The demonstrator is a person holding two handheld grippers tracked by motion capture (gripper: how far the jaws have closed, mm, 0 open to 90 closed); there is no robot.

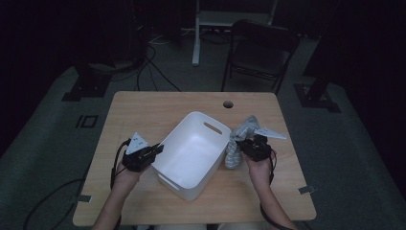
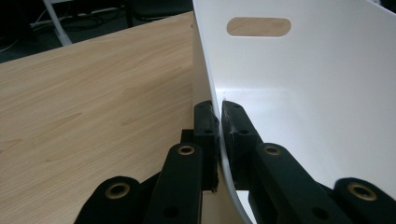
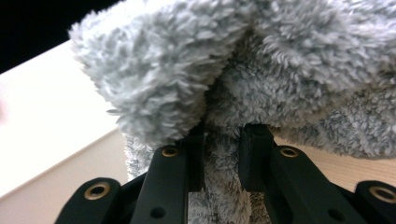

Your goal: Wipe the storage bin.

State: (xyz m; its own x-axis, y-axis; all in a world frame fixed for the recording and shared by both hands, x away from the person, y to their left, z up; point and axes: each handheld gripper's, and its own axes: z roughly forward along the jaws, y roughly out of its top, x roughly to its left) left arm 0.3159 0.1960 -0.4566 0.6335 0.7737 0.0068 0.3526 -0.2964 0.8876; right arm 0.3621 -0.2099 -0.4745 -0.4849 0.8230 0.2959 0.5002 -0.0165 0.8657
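Observation:
A white plastic bin (image 1: 194, 153) with slot handles sits at an angle in the middle of the wooden table (image 1: 143, 108). My left gripper (image 1: 155, 149) is shut on the bin's left wall (image 2: 208, 70), one jaw outside and one inside. A fluffy grey cloth (image 1: 238, 139) hangs bunched just right of the bin. My right gripper (image 1: 242, 146) is shut on a fold of that cloth (image 3: 261, 65), which bulges over the jaws. The bin's inside looks empty.
A round cable hole (image 1: 228, 104) lies near the table's far edge. A dark folding chair (image 1: 261, 50) and a white frame leg (image 1: 196, 33) stand beyond the table. Cables trail on the floor at left.

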